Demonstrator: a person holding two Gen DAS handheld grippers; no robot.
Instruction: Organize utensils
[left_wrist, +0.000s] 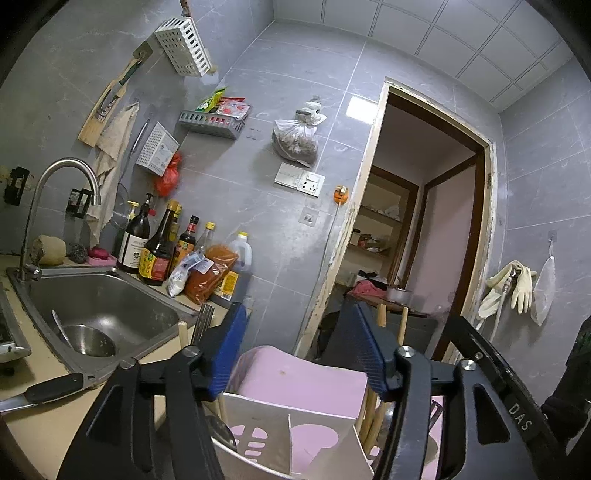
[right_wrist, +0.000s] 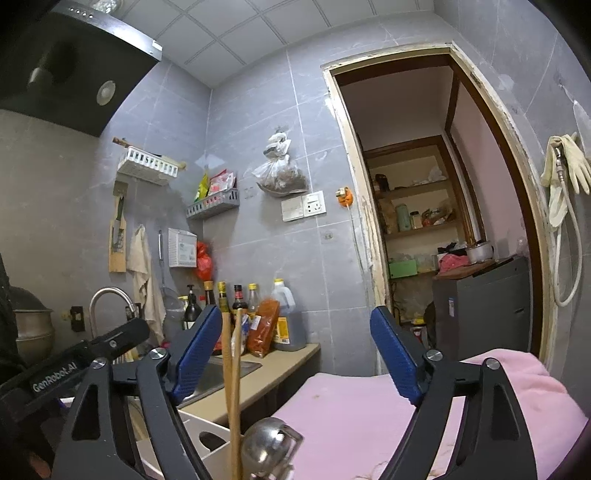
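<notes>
Blue ribbed pads stand apart on both tools. In the left wrist view the left gripper (left_wrist: 299, 347) is released at the bottom centre of the frame, pads touching nothing, hanging over a white utensil holder (left_wrist: 291, 439) with pink cut-outs and a divider wall. Wooden chopsticks (left_wrist: 371, 402) rise from the holder's right side, just beside the right pad, and a metal utensil (left_wrist: 221, 435) lies in its left compartment. Behind the holder is a pink cloth (left_wrist: 295, 376).

At lower left of that view, a steel sink (left_wrist: 110, 306) holds a small metal bowl (left_wrist: 90, 339) with a spoon resting in it; a black-handled knife (left_wrist: 40, 393) lies on the table (left_wrist: 40, 428) in front of the sink.

In the right wrist view the right gripper (right_wrist: 295, 354) is spread wide, grasping nothing. Two chopsticks (right_wrist: 232, 369) stand upright just inside its left pad; whether they touch it is unclear. A shiny ladle bowl (right_wrist: 267, 448) sits at bottom centre.
</notes>
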